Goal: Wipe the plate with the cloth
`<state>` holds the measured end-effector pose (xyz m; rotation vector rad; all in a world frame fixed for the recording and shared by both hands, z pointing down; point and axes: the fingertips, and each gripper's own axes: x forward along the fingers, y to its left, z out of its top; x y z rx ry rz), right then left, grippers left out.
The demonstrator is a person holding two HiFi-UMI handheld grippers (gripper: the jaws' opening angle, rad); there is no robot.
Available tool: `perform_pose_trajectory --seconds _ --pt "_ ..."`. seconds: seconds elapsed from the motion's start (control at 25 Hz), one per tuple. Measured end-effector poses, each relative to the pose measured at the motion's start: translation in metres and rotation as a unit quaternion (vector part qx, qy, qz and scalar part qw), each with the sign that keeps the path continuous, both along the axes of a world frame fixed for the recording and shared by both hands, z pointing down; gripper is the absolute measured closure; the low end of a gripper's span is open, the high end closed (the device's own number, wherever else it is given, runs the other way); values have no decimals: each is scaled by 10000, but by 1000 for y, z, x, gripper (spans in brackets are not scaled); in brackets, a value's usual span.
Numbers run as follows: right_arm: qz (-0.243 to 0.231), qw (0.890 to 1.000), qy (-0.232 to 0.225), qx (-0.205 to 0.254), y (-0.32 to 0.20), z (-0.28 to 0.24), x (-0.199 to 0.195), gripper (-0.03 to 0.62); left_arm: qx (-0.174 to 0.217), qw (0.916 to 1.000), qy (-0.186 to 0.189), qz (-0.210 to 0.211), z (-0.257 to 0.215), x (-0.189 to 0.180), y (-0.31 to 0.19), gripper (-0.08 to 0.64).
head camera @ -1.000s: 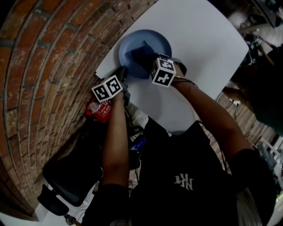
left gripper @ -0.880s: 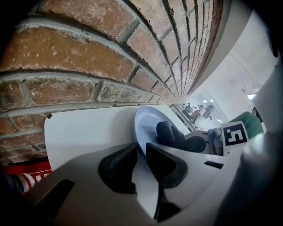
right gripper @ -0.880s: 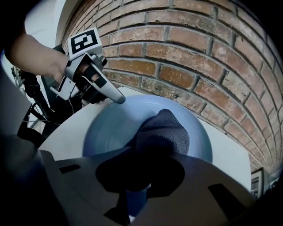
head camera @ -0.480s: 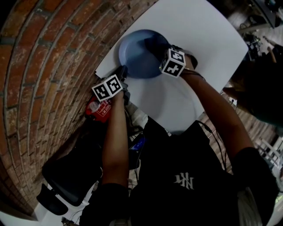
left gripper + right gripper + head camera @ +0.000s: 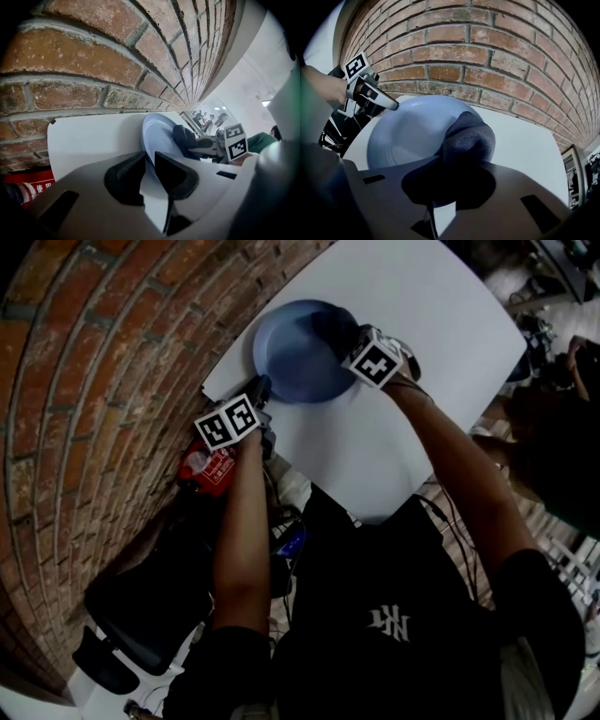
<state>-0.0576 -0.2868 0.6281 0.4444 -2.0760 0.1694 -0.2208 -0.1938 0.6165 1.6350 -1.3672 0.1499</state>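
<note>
A blue plate (image 5: 295,357) lies on the white table (image 5: 422,306) close to the brick wall. My left gripper (image 5: 262,390) is shut on the plate's near-left rim; in the left gripper view the rim (image 5: 149,140) runs between the two dark pads. My right gripper (image 5: 349,341) is shut on a dark blue cloth (image 5: 333,329), bunched up and pressed on the plate's right side. In the right gripper view the cloth (image 5: 468,138) bulges out of the jaws onto the plate (image 5: 405,136), and the left gripper (image 5: 386,104) shows at the plate's far left rim.
A brick wall (image 5: 103,352) runs along the table's left edge. A red object (image 5: 208,470) sits below the table's near-left corner, with a black chair (image 5: 141,615) further down. Bare table spreads to the right of the plate and behind it.
The right gripper has carried the cloth from the plate's middle to its right side and rolled as it went. The left gripper and the plate have stayed put.
</note>
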Motion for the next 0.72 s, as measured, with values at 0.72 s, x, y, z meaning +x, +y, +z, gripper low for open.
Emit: perform_pose_trajectory --seconds 0.72 --pt "-1415 9824 -694 -1000 118 -7 -112 520 -44 9995 190 -230 0 0 0 500"
